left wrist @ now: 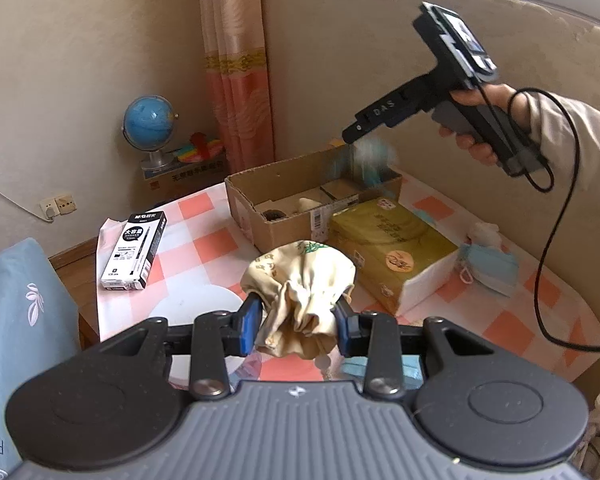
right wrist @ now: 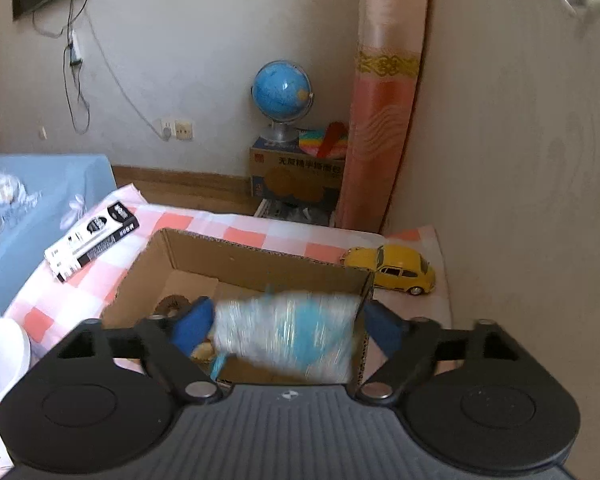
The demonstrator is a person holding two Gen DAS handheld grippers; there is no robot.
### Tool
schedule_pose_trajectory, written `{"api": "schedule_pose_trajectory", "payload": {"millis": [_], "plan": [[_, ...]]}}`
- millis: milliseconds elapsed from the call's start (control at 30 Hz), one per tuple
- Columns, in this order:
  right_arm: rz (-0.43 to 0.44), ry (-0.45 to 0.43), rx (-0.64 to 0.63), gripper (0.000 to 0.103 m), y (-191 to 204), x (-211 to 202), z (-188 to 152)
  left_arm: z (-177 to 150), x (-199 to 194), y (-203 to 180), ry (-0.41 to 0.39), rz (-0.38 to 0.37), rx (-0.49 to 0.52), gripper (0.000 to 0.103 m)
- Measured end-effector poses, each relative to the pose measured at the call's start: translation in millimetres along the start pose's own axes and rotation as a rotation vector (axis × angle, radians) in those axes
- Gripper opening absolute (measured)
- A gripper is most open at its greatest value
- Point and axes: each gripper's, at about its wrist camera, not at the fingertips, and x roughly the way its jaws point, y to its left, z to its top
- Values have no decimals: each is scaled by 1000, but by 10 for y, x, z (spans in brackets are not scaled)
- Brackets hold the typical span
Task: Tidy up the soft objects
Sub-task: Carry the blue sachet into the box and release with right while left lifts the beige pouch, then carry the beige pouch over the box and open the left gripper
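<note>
The cardboard box (right wrist: pixel 236 264) sits toward the tabletop's (left wrist: pixel 204 248) far edge. Only the right wrist view shows a yellow toy car (right wrist: pixel 392 269) beside it. The left gripper (left wrist: pixel 297 322) pinches a cream drawstring pouch (left wrist: pixel 300 280) above the near edge; the right gripper (right wrist: pixel 288 326), spread wide, has a blurred blue-white soft item (right wrist: pixel 288 332) between its fingers over the box.

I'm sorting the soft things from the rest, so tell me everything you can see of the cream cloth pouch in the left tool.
The cream cloth pouch is a small drawstring bag of soft, wrinkled fabric with a green printed motif near its top and faint tan markings. Its body bulges round above; the gathered neck hangs crumpled below, with a cord end dangling. The left tool pinches it at the neck between its blue pads, holding it above the checked tablecloth, in front of the cardboard box. Nothing else visibly touches it.
</note>
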Motion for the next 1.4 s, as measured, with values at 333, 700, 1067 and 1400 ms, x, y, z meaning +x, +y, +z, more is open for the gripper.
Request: {"api": "schedule_pose_trajectory", "payload": {"millis": [333, 700, 1067, 1400], "plan": [[10, -29, 13, 103, 60, -191, -125, 125, 56, 29, -13, -10, 3, 36], [-45, -63, 10, 103, 347, -688, -815, 597, 217, 25, -44, -31, 68, 36], [-79, -155, 63, 103, 343, -1118, -1442, 1528, 858, -53, -74, -154, 131, 36], [-84, -153, 139, 103, 214, -1126, -1564, 1888, 1837, -279, -10, -268, 162, 36]]}}
